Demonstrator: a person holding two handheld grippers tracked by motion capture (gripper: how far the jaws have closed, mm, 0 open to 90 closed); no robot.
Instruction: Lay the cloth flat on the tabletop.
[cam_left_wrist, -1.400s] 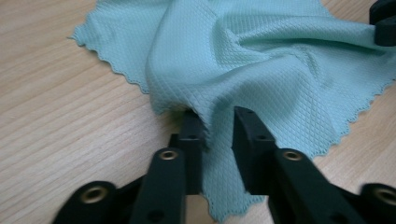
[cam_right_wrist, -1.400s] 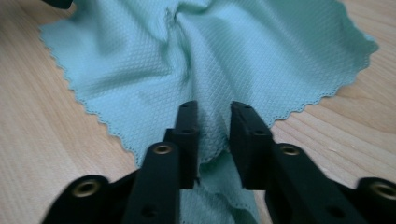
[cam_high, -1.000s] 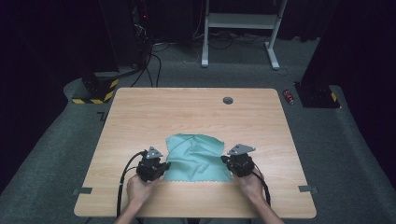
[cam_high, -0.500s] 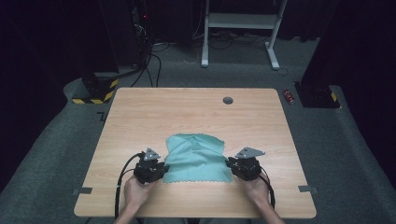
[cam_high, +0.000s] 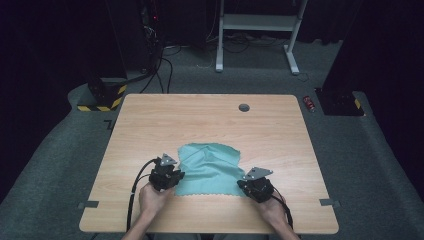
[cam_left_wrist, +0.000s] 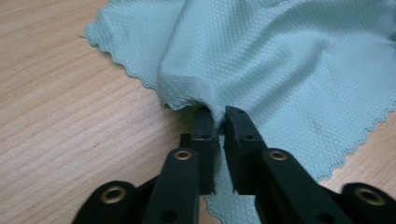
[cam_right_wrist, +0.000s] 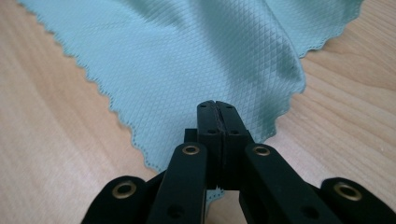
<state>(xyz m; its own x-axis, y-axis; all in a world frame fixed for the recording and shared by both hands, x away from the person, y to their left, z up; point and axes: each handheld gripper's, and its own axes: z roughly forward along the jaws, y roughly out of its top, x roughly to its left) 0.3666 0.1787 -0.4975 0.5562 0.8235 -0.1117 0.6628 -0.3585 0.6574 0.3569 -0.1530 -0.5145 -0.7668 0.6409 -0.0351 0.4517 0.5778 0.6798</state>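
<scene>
We begin at the left tongs (cam_left_wrist: 218, 116): in the left gripper view their two black jaws stand nearly together with a pinch of the teal cloth (cam_left_wrist: 289, 60) caught between the tips, the fabric rising from the grip in a soft ridge. The right tongs (cam_right_wrist: 217, 106) are pressed fully together in the right gripper view, clamped on the cloth's (cam_right_wrist: 187, 51) edge, which runs down under the jaws.

These close views give us what the high view cannot. We see a fine diamond weave across the cloth, a scalloped, zigzag-cut border, and brass-coloured rivets set in the matte black linkages of the jaws. We also see the pale wood grain of the surface (cam_left_wrist: 60, 121) running in long streaks beside the fabric.

The high view gives us the layout instead. There the left tongs (cam_high: 172, 176) hold the cloth's (cam_high: 210, 170) near left corner and the right tongs (cam_high: 248, 184) its near right corner, each gripper topped by a grey three-cornered plate and held in a hand coming in from the bottom edge. A black cable loops from the left gripper toward the person. The cloth lies on the near middle of the surface (cam_high: 200, 115), its near edge stretched almost straight between the two tongs, its far part rumpled into folds with a rounded outline.

Farther out, a small dark round grommet (cam_high: 244, 107) sits near the far edge of the rectangular, round-cornered surface. Beyond it we see grey carpet, a white metal frame (cam_high: 257, 30), and a red can (cam_high: 309, 103) on the floor to the right.
</scene>
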